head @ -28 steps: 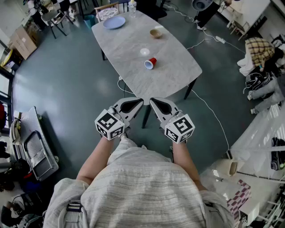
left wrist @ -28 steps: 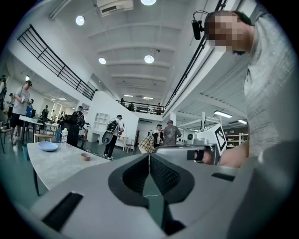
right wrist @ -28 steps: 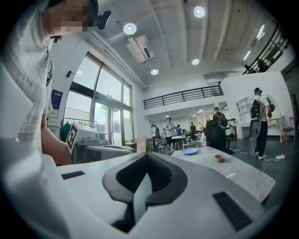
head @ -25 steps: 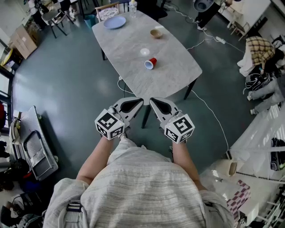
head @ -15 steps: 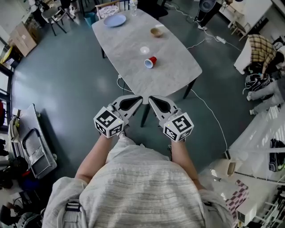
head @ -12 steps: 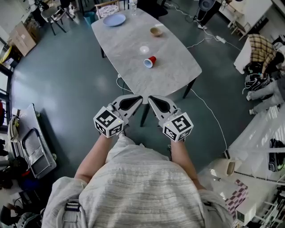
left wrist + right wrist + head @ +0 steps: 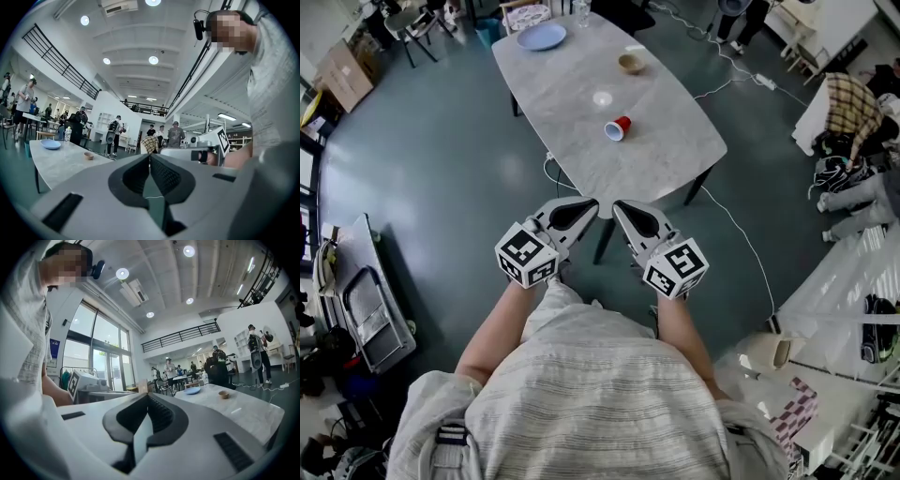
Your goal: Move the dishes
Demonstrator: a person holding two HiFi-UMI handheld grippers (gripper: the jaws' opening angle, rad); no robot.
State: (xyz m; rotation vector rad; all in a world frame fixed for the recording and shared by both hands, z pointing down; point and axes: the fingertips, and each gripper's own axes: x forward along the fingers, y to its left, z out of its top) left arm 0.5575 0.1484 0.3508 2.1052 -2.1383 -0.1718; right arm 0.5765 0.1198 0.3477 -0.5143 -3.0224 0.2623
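Observation:
A grey marble table [image 7: 661,159] stands ahead of me. On it are a blue plate [image 7: 542,37] at the far end, a small brown bowl [image 7: 630,64], a small pale dish [image 7: 602,97] and a red cup [image 7: 619,127] lying on its side. My left gripper [image 7: 590,203] and right gripper [image 7: 618,206] are held side by side in front of my body, short of the table's near end, both shut and empty. The plate [image 7: 50,144] and bowl [image 7: 88,155] show far off in the left gripper view, and the same plate [image 7: 192,390] and bowl [image 7: 224,394] in the right gripper view.
A white cable [image 7: 750,239] runs over the floor right of the table. A folded cart [image 7: 380,319] lies at the left, clothing and bags [image 7: 853,103] at the right. A bottle [image 7: 583,11] stands at the table's far end. Several people stand in the background.
The head view has shifted slightly. Both grippers stay shut and side by side in front of the body.

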